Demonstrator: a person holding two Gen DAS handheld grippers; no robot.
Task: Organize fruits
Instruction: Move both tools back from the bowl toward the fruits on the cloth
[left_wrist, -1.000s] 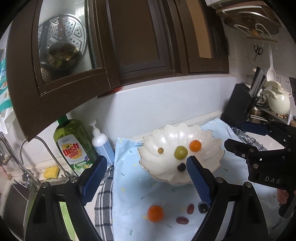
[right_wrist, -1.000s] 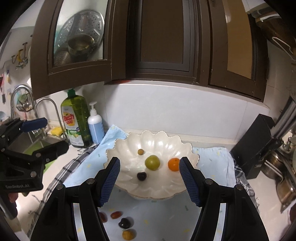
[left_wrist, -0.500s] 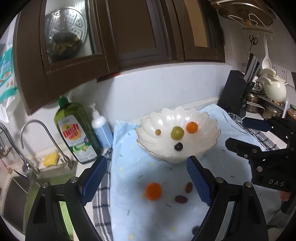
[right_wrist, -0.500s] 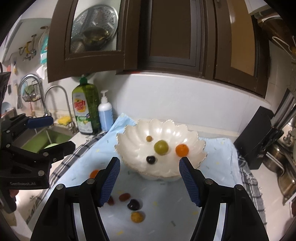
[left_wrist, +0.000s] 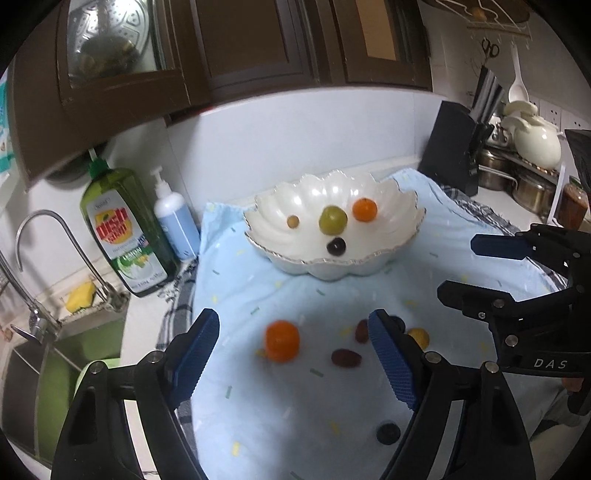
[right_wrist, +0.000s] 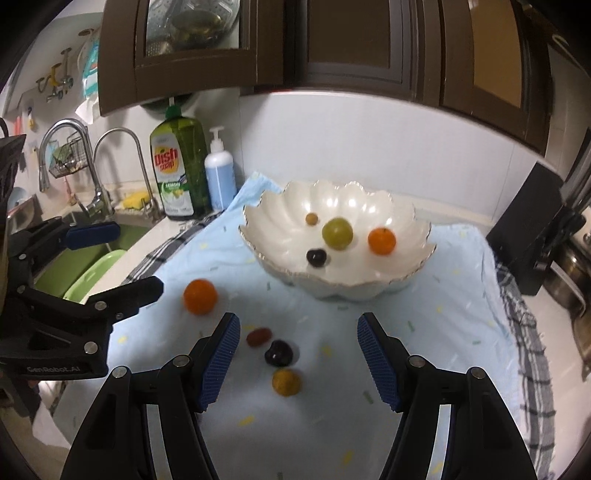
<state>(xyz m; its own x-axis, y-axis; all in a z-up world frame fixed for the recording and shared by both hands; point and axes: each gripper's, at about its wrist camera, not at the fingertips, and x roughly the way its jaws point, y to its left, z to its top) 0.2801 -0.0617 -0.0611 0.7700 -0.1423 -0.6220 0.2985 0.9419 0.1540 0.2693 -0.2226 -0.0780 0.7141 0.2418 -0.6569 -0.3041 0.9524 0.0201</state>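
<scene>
A white scalloped bowl (left_wrist: 404, 206) (right_wrist: 266, 206) stands on a light blue cloth (left_wrist: 258, 288). It holds a green fruit (right_wrist: 337, 233), a small orange (right_wrist: 381, 240), a dark berry (right_wrist: 316, 257) and a tan one (right_wrist: 311, 218). Loose on the cloth lie an orange (left_wrist: 282, 340) (right_wrist: 200, 296), red grapes (left_wrist: 346, 358) (right_wrist: 259, 336), a dark cherry (right_wrist: 279, 353) and a yellow fruit (right_wrist: 286, 382). My left gripper (left_wrist: 293, 321) hovers above the loose orange, jaws closing and empty. My right gripper (right_wrist: 297, 321) stands open above the cherry.
A green dish soap bottle (left_wrist: 125, 236) and a pump bottle (left_wrist: 173, 221) stand left of the cloth by the tap (left_wrist: 48, 236) and sink (right_wrist: 92, 266). A black knife block (left_wrist: 450, 147) and steel pots (left_wrist: 532, 188) are at the right. Dark cabinets hang overhead.
Both grippers have sunk toward the cloth and tipped downward. The loose fruits now lie between and just beyond their fingers. The left jaws have narrowed slightly.
</scene>
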